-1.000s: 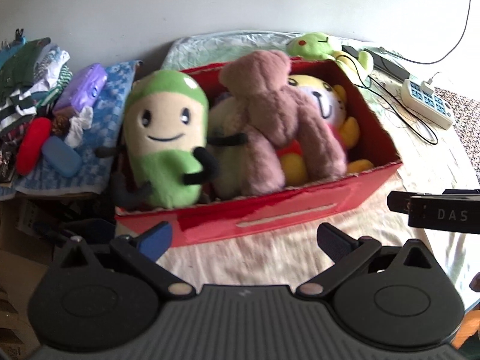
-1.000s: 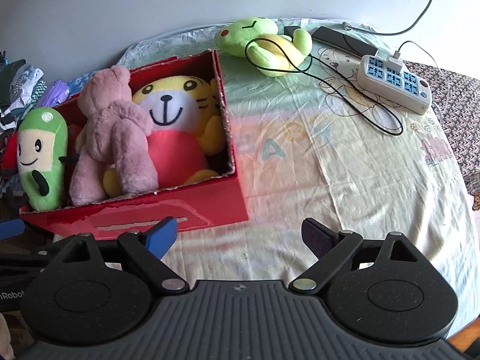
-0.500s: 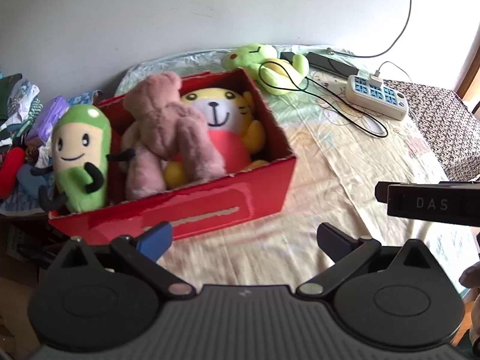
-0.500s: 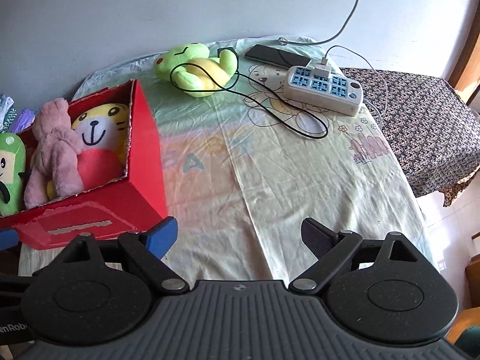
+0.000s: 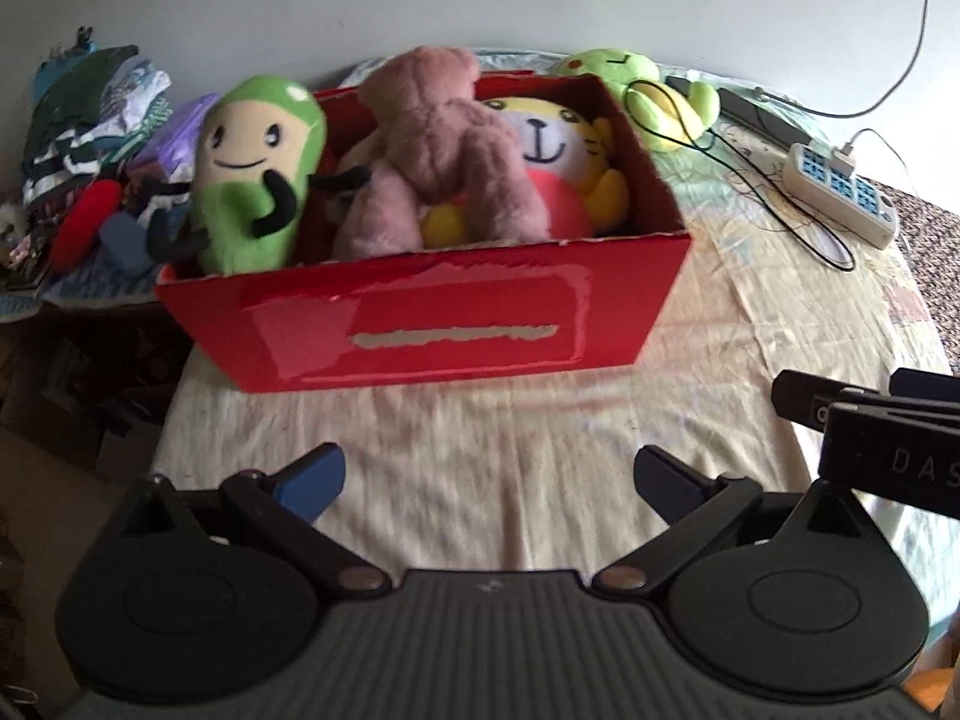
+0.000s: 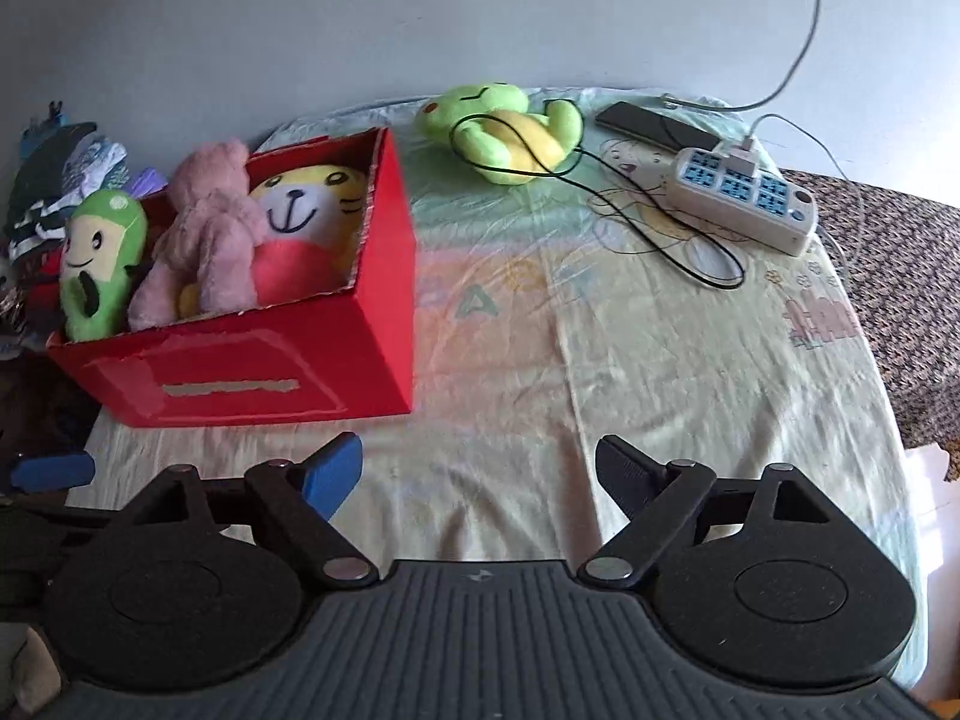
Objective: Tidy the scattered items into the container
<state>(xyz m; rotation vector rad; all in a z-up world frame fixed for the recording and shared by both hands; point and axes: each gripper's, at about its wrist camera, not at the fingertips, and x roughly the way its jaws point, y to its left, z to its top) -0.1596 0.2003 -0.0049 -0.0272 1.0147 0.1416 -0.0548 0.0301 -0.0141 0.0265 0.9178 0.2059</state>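
A red box [image 5: 420, 324] stands on the sheet-covered table and holds a green bean plush [image 5: 252, 180], a pink bear [image 5: 438, 144] and a yellow tiger plush [image 5: 552, 144]. A green frog plush [image 6: 504, 132] lies outside, past the box's far right corner, with a black cable [image 6: 660, 240] draped over it. My left gripper [image 5: 489, 474] is open above bare sheet in front of the box. My right gripper [image 6: 480, 462] hovers right of the box [image 6: 270, 372]. Its jaws are closing, still wide apart, with nothing between them.
A white power strip [image 6: 744, 204] and a dark phone [image 6: 654, 123] lie at the back right, with cables running to them. Piled clothes and oddments [image 5: 90, 120] sit left of the box. A brown patterned cloth [image 6: 900, 300] covers the table's right end.
Both views have swung: the box went left, then back toward the centre in each. The right gripper's fingers have drawn slightly closer together. The toys have not moved.
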